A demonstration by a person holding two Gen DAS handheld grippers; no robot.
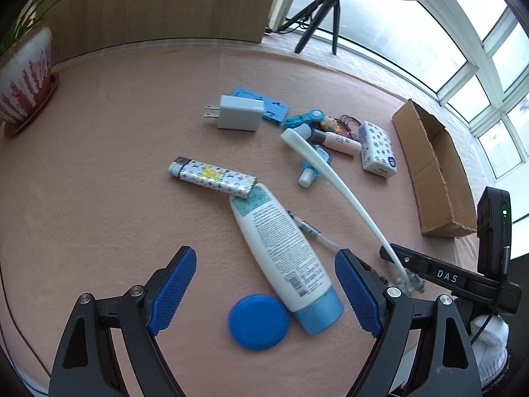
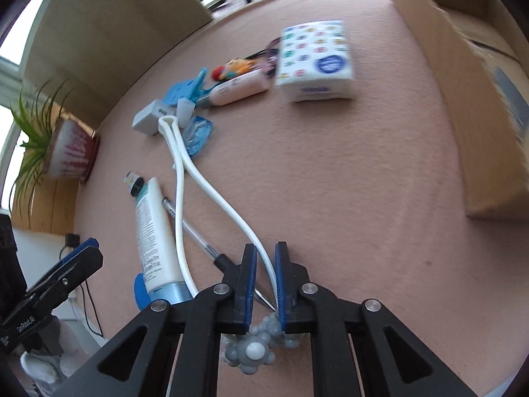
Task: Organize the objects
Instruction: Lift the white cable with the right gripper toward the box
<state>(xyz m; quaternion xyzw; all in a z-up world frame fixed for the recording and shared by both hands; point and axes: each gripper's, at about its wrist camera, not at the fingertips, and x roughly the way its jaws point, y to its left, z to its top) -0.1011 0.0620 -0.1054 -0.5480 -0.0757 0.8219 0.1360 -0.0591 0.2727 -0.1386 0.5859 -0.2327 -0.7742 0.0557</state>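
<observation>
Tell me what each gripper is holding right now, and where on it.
The right gripper is shut on the white massager, gripping one of its thin arms just above the grey knobbly head. The left gripper is open and holds nothing.

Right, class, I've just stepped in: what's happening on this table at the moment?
A person is tidying clutter using two handheld grippers. The right gripper has its jaws shut on the white massager, near its knobbly grey end. The left gripper hangs open over the lotion tube and blue lid, holding nothing. The cardboard box looks empty as far as visible.
</observation>
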